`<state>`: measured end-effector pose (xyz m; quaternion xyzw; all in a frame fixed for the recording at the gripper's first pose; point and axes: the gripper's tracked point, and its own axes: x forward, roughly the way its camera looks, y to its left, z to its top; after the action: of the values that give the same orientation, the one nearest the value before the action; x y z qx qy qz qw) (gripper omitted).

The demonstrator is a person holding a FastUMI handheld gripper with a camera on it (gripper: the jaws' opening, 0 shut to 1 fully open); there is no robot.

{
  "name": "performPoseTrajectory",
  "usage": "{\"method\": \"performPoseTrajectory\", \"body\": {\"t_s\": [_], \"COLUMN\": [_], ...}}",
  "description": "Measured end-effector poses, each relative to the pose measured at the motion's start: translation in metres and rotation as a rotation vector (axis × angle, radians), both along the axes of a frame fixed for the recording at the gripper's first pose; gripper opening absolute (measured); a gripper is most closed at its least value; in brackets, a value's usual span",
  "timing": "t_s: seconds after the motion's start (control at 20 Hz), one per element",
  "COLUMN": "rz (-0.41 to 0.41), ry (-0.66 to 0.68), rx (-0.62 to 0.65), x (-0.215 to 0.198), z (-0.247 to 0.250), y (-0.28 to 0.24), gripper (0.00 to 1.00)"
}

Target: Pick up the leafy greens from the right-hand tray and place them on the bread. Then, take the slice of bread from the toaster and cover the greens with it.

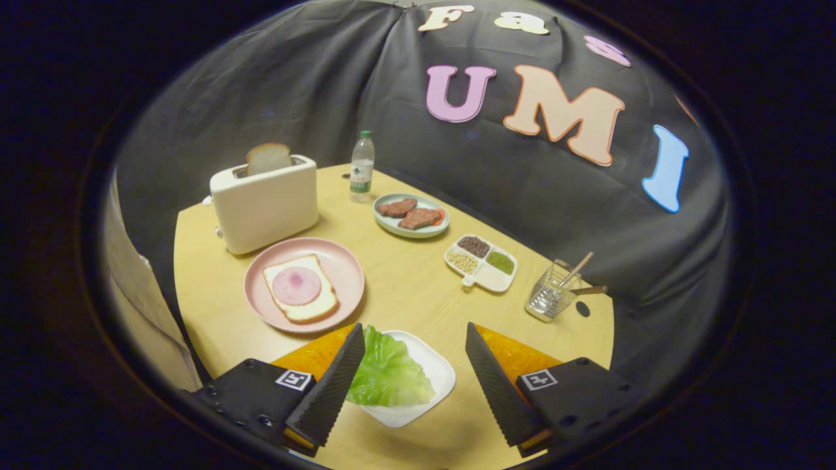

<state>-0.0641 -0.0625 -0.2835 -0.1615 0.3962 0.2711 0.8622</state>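
Two fingers of the claw (415,349) stand wide apart at the bottom of the frame, released and gripping nothing. Between them, nearer the left finger, lies the green lettuce leaf (388,375) on a white tray (428,365); the left finger hides the leaf's left edge and part of the tray, so whether it touches the leaf is hard to tell. Just left of centre sits a pink plate (343,267) with a bread slice (300,287) on it, topped by a round pink slice of ham (296,285). Upper left of the frame stands a cream toaster (264,205) with a second bread slice (268,158) sticking up from its slot, its lower part hidden inside. Beside the toaster is a clear water bottle (362,166), and below it a pale green plate of meat pieces (411,215). Right of centre sits a divided dish (481,262) holding small grains or beans too fine to identify. Further right a wire holder (552,297) carries utensils whose ends are hidden inside it. All rest on the light wooden tabletop (405,287).
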Motion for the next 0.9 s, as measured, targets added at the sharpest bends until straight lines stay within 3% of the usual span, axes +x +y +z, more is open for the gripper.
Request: {"method": "performPoseTrajectory", "body": {"t_s": [0.4, 0.9], "rz": [0.104, 0.11], "ry": [0.228, 0.415], "rx": [-0.085, -0.125], "x": [-0.025, -0.04], "z": [-0.064, -0.117], "y": [-0.013, -0.024], "gripper": [0.99, 1.0]}}
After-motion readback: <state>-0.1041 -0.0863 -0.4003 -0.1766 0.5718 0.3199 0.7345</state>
